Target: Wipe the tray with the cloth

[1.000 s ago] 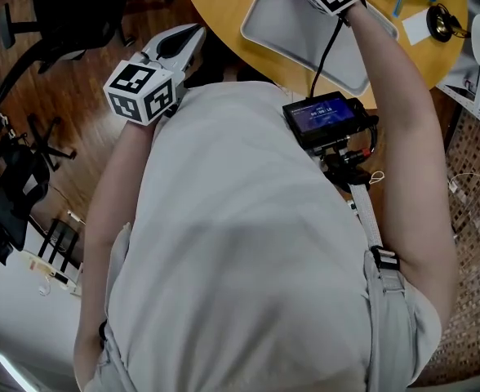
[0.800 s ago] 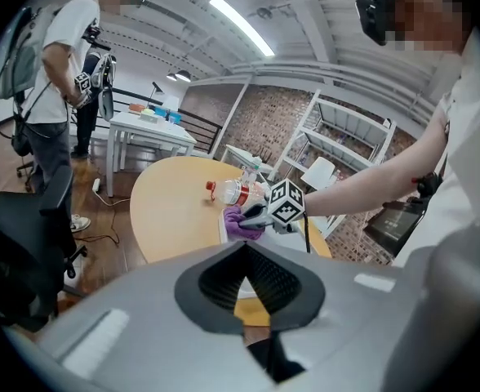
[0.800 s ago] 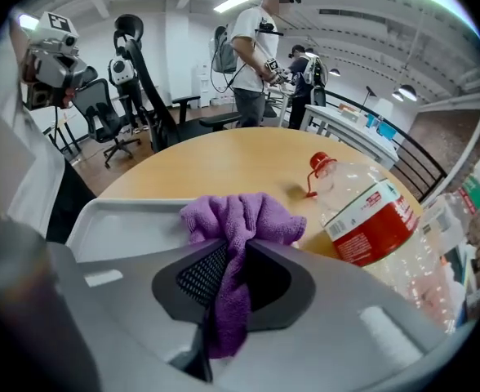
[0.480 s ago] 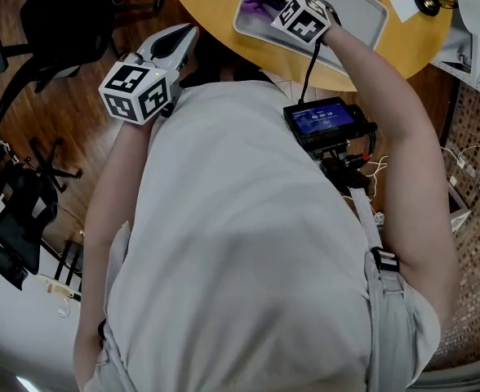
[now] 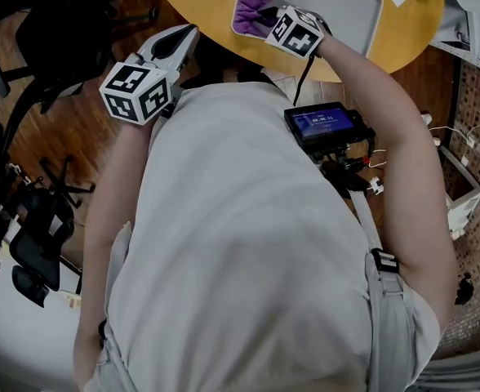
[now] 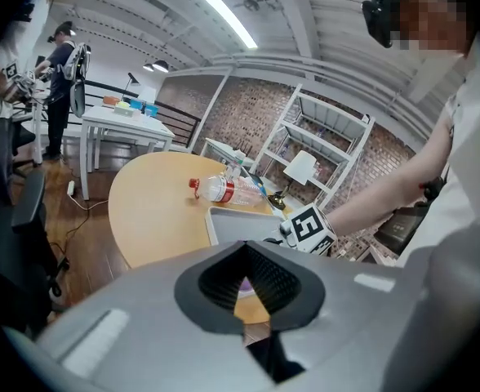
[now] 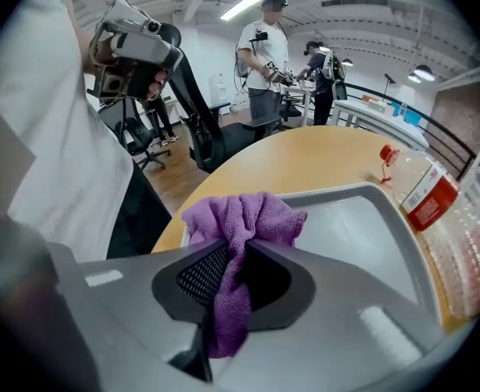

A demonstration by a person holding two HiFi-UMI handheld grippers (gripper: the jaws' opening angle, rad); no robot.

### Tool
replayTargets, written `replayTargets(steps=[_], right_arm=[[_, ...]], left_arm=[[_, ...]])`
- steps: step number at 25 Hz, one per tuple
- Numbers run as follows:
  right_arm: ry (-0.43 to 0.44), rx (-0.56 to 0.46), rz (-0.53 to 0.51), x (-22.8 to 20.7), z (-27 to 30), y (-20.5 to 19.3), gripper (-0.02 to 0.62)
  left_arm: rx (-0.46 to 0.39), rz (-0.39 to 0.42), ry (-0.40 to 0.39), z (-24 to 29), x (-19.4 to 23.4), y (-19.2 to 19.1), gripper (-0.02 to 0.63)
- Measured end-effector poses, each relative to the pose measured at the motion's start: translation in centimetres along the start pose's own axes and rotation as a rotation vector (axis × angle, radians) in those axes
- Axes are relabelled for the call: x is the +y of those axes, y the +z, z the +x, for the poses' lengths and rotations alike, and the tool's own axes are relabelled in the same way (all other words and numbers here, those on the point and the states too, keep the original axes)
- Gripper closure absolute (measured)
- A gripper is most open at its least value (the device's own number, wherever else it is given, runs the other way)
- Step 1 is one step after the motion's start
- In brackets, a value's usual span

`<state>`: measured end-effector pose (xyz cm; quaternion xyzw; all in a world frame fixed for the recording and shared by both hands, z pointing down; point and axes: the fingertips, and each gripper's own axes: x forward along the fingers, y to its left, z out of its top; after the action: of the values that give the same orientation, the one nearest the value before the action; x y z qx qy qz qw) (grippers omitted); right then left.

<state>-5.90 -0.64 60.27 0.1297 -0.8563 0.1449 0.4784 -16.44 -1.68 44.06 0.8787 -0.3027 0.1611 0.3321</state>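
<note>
Crumpled purple cloth (image 7: 244, 211) is clamped between the right gripper's (image 7: 238, 243) fingers, bunched in the near left corner of the shallow grey rectangular tray (image 7: 354, 227) on the round wooden table (image 7: 305, 162). The left gripper (image 6: 244, 247) hangs beside the table, fingers together, empty.

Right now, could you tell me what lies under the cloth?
The tray, at a corner near the person. The cloth, pinched in the right gripper, covers that patch, so any dirt there cannot be seen.
</note>
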Motion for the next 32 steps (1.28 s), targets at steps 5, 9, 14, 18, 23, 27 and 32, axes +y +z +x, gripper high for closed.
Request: replayTargets(steps=[5, 9, 14, 18, 23, 27, 32], right_arm=[[0.059, 0.02, 0.013, 0.6, -0.4, -0.4, 0.538], [0.043, 0.023, 0.011, 0.1, -0.5, -1.0, 0.537], [-0.018, 0.016, 0.14, -1.7, -1.0, -2.2, 0.535], [-0.164, -0.04, 0.244, -3.4, -1.5, -2.4, 0.535], [-0.255, -0.136, 0.432, -1.7, -0.6, 0.3, 0.535], [-0.305, -0.131, 0.404, -1.3, -1.7, -0.8, 0.534], [-0.381, -0.119, 0.484, -2.7, -6.7, -8.4, 0.531]], left_arm=[[0.028, 0.022, -0.037, 0.9, -0.3, 0.5, 0.606], [0.034, 0.043, -0.068, 1.9, -0.2, 1.7, 0.606], [0.065, 0.068, -0.109, 3.9, -0.4, 2.2, 0.606], [0.107, 0.123, -0.14, 4.6, -0.8, 2.6, 0.606], [0.138, 0.174, -0.175, 0.8, 0.7, 1.8, 0.606], [0.179, 0.202, -0.205, 1.5, -1.3, 1.0, 0.606], [0.233, 0.258, -0.278, 6.5, -7.8, 1.0, 0.606]])
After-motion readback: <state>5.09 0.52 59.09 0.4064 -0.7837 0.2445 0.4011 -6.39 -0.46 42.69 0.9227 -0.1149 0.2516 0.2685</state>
